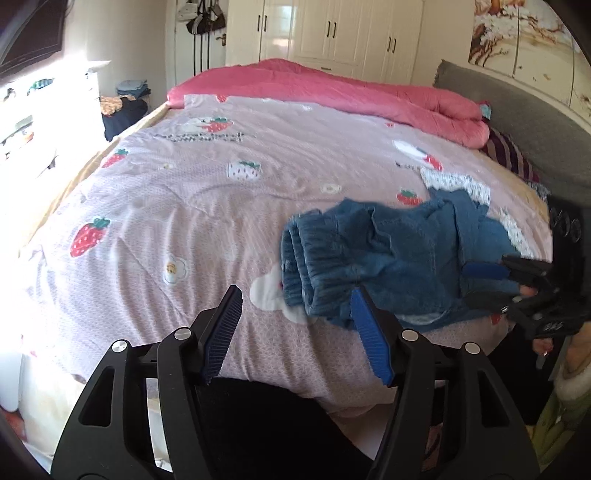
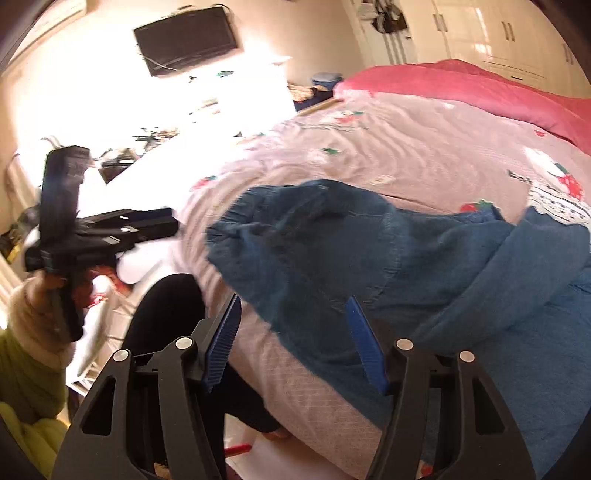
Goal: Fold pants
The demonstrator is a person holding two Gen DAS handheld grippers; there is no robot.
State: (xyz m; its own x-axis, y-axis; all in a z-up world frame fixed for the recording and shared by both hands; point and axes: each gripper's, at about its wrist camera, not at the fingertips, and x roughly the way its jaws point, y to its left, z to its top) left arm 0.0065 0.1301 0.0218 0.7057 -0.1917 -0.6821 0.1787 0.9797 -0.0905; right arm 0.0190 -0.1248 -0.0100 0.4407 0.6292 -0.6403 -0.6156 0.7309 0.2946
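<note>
Blue denim pants (image 1: 388,254) lie bunched and partly folded on the near right part of the bed, their gathered elastic end to the left. My left gripper (image 1: 295,291) hovers open just left of that end, with nothing between its pads. In the right wrist view the pants (image 2: 332,251) fill the middle, and my right gripper (image 2: 294,300) stands open above their near edge, its pads off the cloth. The right gripper (image 1: 469,284) also shows at the right of the left wrist view. The left gripper (image 2: 173,219) appears at the far left, beside the bed.
A pink strawberry-print quilt (image 1: 192,206) covers the bed. A rolled pink blanket (image 1: 332,88) lies along its far side, by a grey headboard (image 1: 524,122). White wardrobes (image 1: 332,33) stand behind. A TV (image 2: 184,40) hangs on the wall. A person's dark leg (image 2: 166,314) is at the bed's edge.
</note>
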